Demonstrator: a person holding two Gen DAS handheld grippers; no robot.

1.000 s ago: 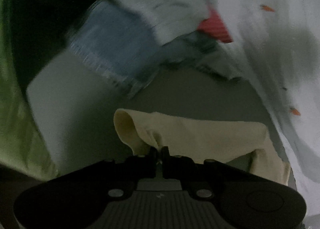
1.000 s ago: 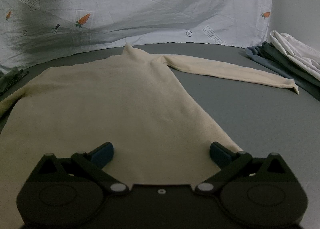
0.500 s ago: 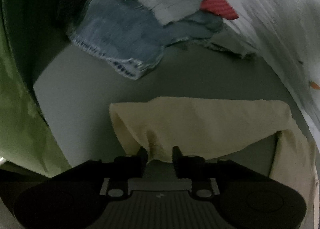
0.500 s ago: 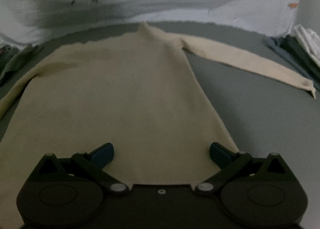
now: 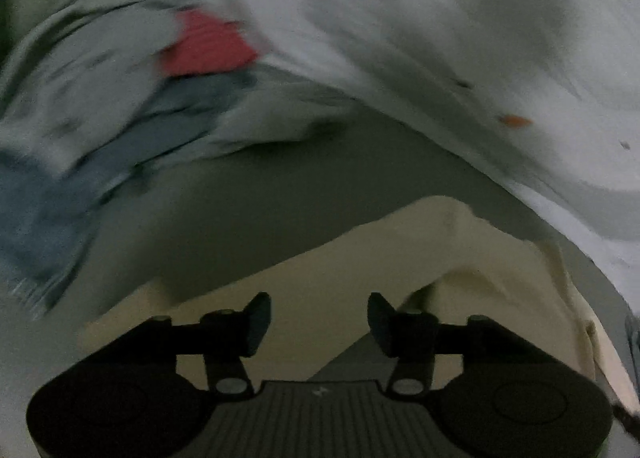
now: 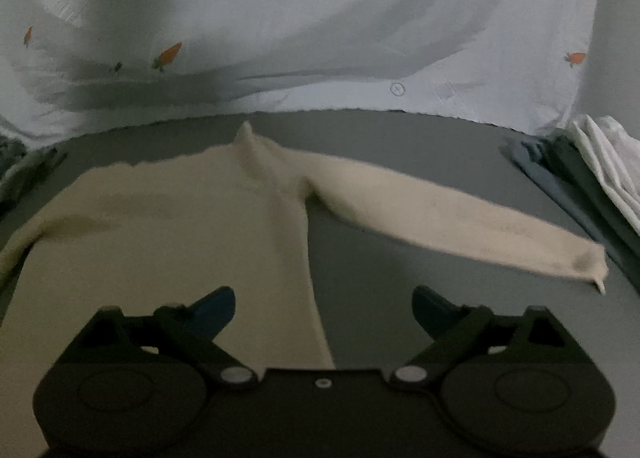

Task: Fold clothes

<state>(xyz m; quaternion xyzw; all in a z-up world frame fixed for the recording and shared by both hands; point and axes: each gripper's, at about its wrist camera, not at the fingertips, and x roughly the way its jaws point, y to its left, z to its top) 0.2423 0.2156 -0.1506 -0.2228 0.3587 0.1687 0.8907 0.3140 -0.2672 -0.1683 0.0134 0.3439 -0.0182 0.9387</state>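
Both tongs stand spread and empty, the left tongs (image 5: 319,322) opening over a sleeve of the cream sweater (image 6: 168,234), the right tongs (image 6: 323,308) closing above its side edge on the grey desk (image 6: 400,298), with blurred piled clothes (image 5: 120,105) beyond.

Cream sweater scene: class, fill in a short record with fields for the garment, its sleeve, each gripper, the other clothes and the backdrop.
garment: cream sweater, spread flat on the grey surface
sleeve: right sleeve stretched out sideways, cuff near the folded stack
left gripper: jaws opening, nothing pinched, sweater cloth lying beneath
right gripper: jaws wide but closing, nothing between them, over the sweater's side edge
other clothes: folded stack at right; blurred pile with a red piece in the left view
backdrop: white sheet with carrot print
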